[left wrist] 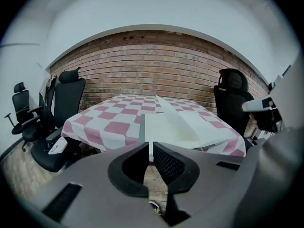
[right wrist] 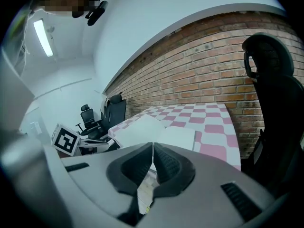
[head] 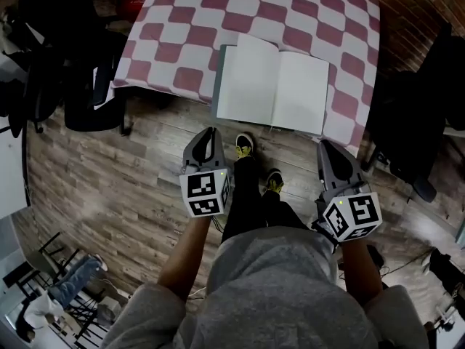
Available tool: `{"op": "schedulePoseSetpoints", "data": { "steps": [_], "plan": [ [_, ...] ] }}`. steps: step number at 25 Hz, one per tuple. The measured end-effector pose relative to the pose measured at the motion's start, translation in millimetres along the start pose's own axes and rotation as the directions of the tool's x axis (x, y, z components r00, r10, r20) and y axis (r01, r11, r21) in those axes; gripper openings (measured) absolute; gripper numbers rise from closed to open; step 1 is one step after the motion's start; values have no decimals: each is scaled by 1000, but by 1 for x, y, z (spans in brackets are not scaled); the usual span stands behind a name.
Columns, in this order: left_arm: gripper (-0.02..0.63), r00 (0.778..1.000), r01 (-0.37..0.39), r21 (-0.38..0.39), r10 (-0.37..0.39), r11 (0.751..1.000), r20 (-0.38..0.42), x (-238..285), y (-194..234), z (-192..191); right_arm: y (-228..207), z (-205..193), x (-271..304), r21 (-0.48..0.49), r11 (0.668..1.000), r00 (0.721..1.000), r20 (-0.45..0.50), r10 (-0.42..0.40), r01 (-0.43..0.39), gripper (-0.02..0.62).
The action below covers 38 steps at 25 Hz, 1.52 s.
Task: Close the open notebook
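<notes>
Open notebook (head: 272, 86) lies flat on the table (head: 290, 13) with the pink-white check cloth, at the near edge and right of centre. Blank white pages face up, and the near edge slightly overhangs the cloth edge. Both grippers are held low over the wood floor (head: 131, 187), short of the table and not touching the notebook. Left gripper (head: 211, 132) is below the notebook's left page; right gripper (head: 324, 145) is below its right corner. Left gripper view: left gripper (left wrist: 148, 146) has its jaws almost together with a thin slit at the tips and nothing in it. The notebook (left wrist: 171, 125) is straight ahead past the tips. Right gripper view: right gripper (right wrist: 152, 146) has its jaw tips touching and holds nothing. The notebook (right wrist: 156, 132) is ahead and a bit left. The person's shoes (head: 245, 145) stand on the floor between the grippers, just under the table edge. A black chair (head: 80, 86) sits at the table's left side and another dark chair (head: 414, 122) at the right. A brick wall (left wrist: 152, 65) is behind the table.
</notes>
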<state>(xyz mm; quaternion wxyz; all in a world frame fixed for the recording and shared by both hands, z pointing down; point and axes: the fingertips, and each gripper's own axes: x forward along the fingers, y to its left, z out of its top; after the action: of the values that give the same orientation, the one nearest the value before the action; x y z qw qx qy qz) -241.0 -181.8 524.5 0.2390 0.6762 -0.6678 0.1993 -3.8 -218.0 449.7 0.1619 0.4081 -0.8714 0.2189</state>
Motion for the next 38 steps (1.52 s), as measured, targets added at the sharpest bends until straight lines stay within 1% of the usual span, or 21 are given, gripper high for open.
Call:
{"op": "schedulePoseSetpoints", "data": {
  "steps": [2, 6, 9, 10, 12, 13, 18, 21, 22, 23, 26, 31, 38],
  "plan": [
    [12, 1000, 7, -17, -7, 1000, -15, 8, 8, -7, 1, -3, 5, 3, 1000, 1000, -13, -6, 6, 27],
    [12, 999, 32, -80, -35, 996, -35, 24, 20, -18, 3, -10, 14, 2, 1000, 999, -38, -11, 11, 26],
    [14, 998, 40, -87, -45, 995, -53, 33, 28, -27, 4, -14, 19, 3, 1000, 998, -53, -18, 18, 26],
    [19, 997, 43, -87, -48, 995, -57, 35, 30, -29, 4, -15, 21, 3, 1000, 998, -58, -21, 21, 27],
    [63, 996, 55, -92, -61, 994, -65, 41, 32, -34, 4, -18, 24, 3, 1000, 997, -67, -25, 25, 26],
    [73, 995, 58, -90, -65, 994, -71, 43, 33, -36, 5, -19, 25, 4, 1000, 997, -72, -27, 27, 26],
    [75, 994, 27, -24, -29, 999, -107, 54, 42, -53, 5, -24, 32, 6, 999, 995, -95, -37, 38, 26],
    [73, 991, 32, 23, -29, 999, -128, 61, 41, -61, 6, -27, 35, 7, 999, 994, -106, -39, 40, 26],
    [43, 991, 32, 39, -27, 999, -133, 63, 41, -62, 6, -28, 36, 7, 999, 993, -110, -39, 40, 26],
    [28, 991, 31, 55, -23, 998, -135, 65, 41, -63, 6, -29, 36, 6, 999, 993, -114, -40, 41, 27],
    [14, 992, 34, 91, -22, 995, -126, 71, 39, -62, 6, -30, 39, 6, 999, 991, -125, -40, 41, 26],
    [11, 992, 59, 101, -47, 993, -117, 80, 36, -54, 8, -29, 42, 11, 999, 991, -127, -33, 35, 27],
    [12, 994, 56, 90, -47, 994, -98, 76, 35, -47, 10, -27, 43, 19, 999, 992, -120, -32, 34, 27]
  ]
}}
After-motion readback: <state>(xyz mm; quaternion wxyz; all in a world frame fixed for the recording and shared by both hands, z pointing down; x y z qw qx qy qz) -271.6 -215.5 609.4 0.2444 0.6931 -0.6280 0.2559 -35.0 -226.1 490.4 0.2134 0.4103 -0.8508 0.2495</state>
